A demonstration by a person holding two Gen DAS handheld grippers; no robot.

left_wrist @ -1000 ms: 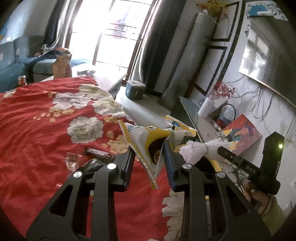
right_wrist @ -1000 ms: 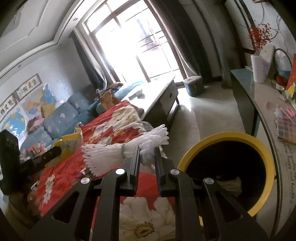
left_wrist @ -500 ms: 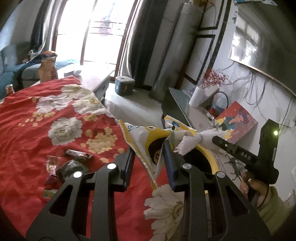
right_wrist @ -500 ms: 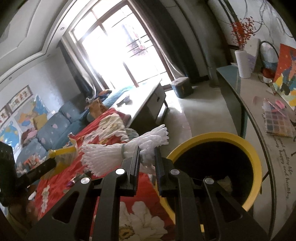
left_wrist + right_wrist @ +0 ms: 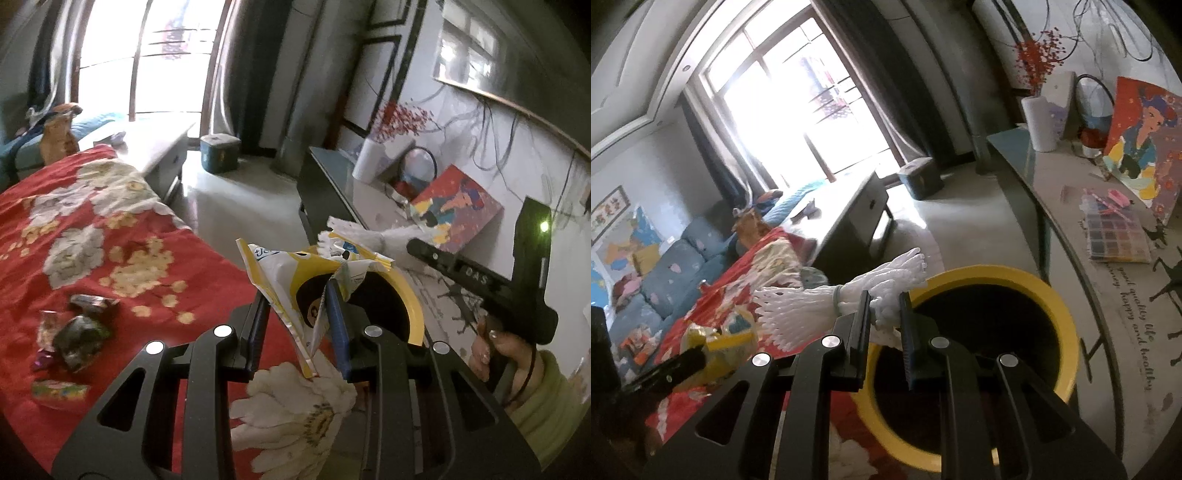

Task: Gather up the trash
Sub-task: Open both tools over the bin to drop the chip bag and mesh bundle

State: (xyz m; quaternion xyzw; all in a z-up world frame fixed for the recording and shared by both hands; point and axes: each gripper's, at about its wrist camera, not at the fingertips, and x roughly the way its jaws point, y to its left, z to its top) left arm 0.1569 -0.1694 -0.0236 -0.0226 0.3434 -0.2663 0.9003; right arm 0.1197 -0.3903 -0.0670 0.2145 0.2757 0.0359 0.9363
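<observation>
My left gripper (image 5: 299,314) is shut on a yellow and white snack bag (image 5: 295,280), held up at the edge of the red flowered cloth (image 5: 110,236). Just beyond it stands the bin with the yellow rim (image 5: 413,306). My right gripper (image 5: 884,314) is shut on a white foam net sleeve (image 5: 820,306), which hangs over the near left rim of the yellow bin (image 5: 1067,325). In the left wrist view the foam net (image 5: 373,236) and the right gripper body (image 5: 480,280) sit above the bin. The snack bag (image 5: 727,339) shows at the lower left of the right wrist view.
Several dark and coloured wrappers (image 5: 81,332) lie on the red cloth at the left. A glass side table (image 5: 1108,236) with a vase (image 5: 1041,122), a painting (image 5: 1145,140) and a colour palette stands right of the bin. A low white table (image 5: 846,210) and a blue sofa (image 5: 665,273) stand further off.
Both grippers have moved toward the yellow bin with their loads. The foam net now hangs over the bin's rim and the snack bag is close beside it.
</observation>
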